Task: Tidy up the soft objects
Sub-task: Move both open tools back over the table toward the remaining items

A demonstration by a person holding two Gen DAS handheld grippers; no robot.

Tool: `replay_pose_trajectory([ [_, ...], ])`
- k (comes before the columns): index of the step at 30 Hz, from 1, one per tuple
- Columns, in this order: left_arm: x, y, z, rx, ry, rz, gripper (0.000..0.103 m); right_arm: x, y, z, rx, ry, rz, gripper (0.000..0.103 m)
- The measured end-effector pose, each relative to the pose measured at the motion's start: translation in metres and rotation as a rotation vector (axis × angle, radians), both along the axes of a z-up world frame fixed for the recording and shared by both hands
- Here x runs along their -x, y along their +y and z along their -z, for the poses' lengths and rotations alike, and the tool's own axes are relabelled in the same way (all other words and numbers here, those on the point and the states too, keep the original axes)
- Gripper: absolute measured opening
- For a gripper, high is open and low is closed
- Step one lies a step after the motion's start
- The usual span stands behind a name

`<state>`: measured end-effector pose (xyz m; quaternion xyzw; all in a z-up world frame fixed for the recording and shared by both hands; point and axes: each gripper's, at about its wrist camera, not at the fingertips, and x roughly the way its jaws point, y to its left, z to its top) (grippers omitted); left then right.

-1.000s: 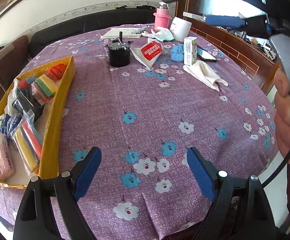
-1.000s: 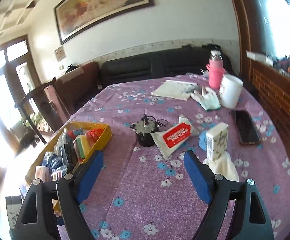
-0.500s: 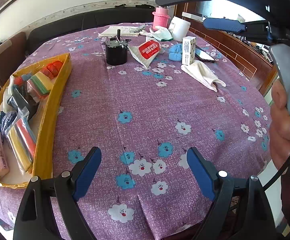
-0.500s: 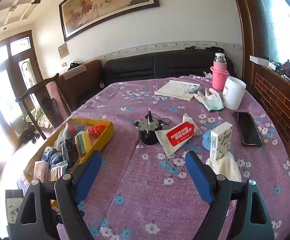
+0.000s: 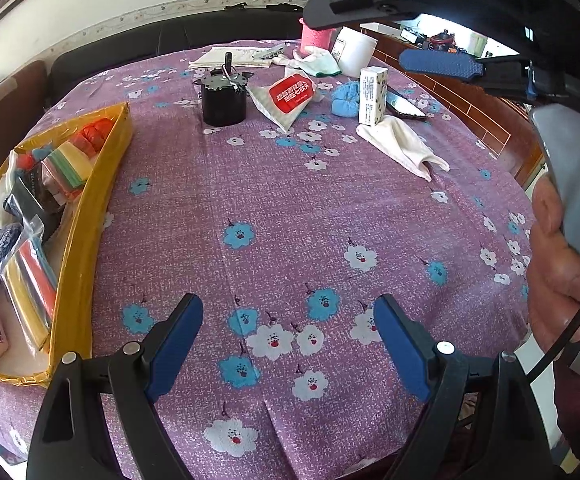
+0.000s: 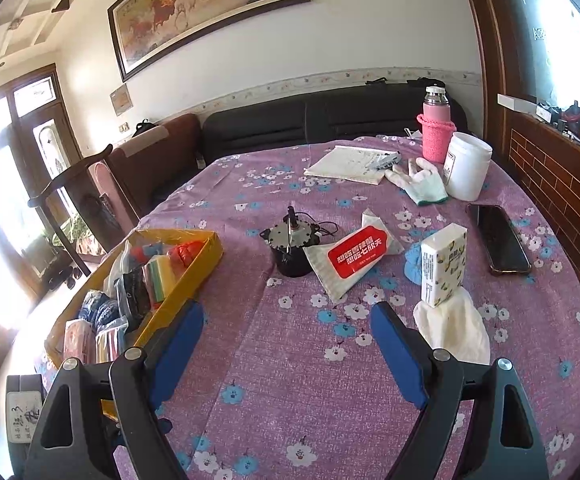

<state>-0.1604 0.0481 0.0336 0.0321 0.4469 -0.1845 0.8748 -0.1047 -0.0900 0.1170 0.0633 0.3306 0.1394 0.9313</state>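
Observation:
A yellow tray (image 5: 90, 216) (image 6: 194, 276) at the table's left holds several soft packs and sponges. Loose on the purple floral cloth at the far right lie a cream cloth (image 5: 402, 144) (image 6: 454, 328), a tissue pack (image 5: 372, 96) (image 6: 442, 266) standing on it, a blue cloth (image 5: 344, 98) (image 6: 412, 262), a red-labelled wipes pack (image 5: 290, 96) (image 6: 352, 258) and white gloves (image 5: 316, 62) (image 6: 420, 182). My left gripper (image 5: 288, 338) is open and empty over the near table edge. My right gripper (image 6: 286, 346) is open and empty, higher above the table.
A black motor (image 5: 224, 96) (image 6: 292, 250) stands mid-table. A phone (image 6: 498, 238), white jar (image 6: 468, 170), pink bottle (image 6: 434, 130) and papers (image 6: 348, 164) sit at the back right. A dark sofa (image 6: 290, 124) runs behind the table.
Both grippers have stayed open. The left gripper has shifted slightly, bringing the far objects a little nearer in view. The right gripper has risen and tilted up slightly.

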Motion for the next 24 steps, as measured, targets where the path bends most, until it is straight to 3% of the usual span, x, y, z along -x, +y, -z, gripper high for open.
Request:
replay_pose_trajectory([
  [24, 0.013, 0.018, -0.005, 0.049, -0.015, -0.028, 0.087, 0.013, 0.025, 0.004, 0.035, 0.024, -0.032, 0.089],
])
